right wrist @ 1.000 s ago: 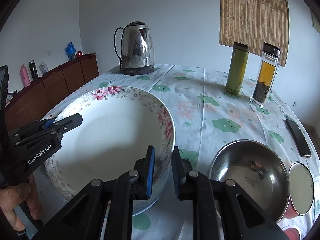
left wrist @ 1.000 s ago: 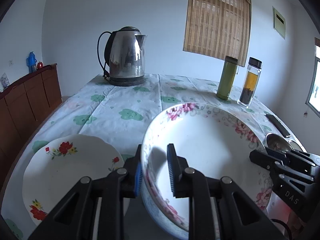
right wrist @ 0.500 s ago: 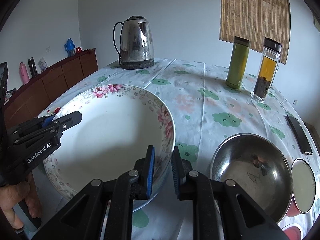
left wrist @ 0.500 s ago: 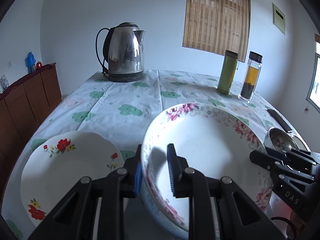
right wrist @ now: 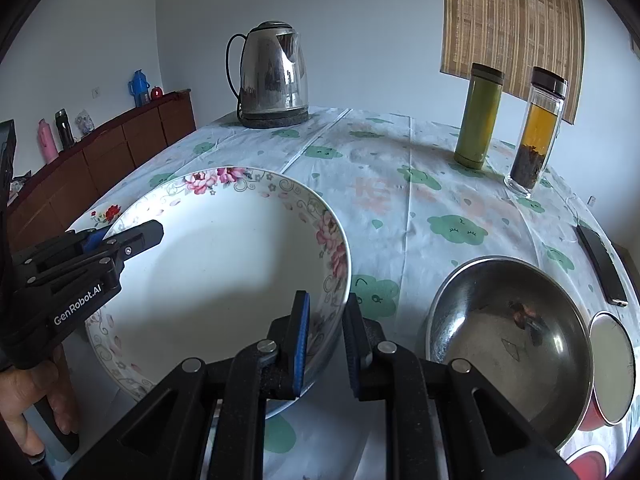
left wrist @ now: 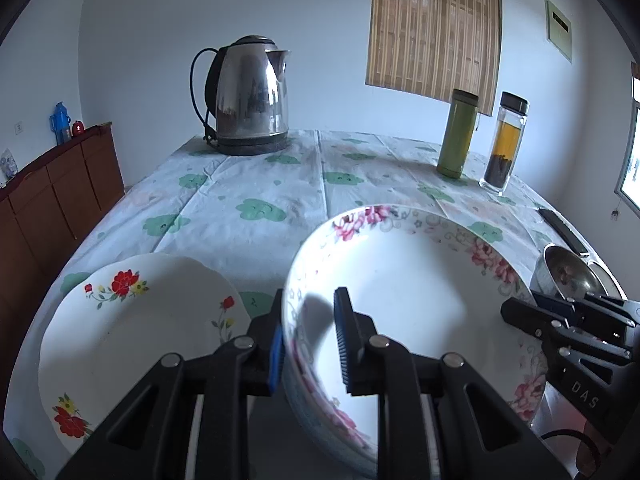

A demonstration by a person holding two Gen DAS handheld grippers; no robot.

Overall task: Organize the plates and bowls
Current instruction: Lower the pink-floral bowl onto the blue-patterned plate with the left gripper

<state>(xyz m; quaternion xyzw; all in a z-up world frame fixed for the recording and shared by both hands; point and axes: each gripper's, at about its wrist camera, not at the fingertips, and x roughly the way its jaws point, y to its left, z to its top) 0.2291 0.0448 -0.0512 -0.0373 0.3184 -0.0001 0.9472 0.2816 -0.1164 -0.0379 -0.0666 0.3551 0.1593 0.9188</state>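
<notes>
Round glazed ceramic bowl, pink floral rim: above clothed desk, opposite edges clamped by left tongs and right tongs. Scalloped plate beside; steel bowl right.

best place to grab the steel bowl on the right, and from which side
Take the steel bowl by its thin rim, one finger inside and one outside, as both grippers hold the floral bowl. Probably come from the near edge: that rim faces the right gripper, while a round lid crowds its right side. The curved, shiny wall looks likely to slip otherwise.
</notes>
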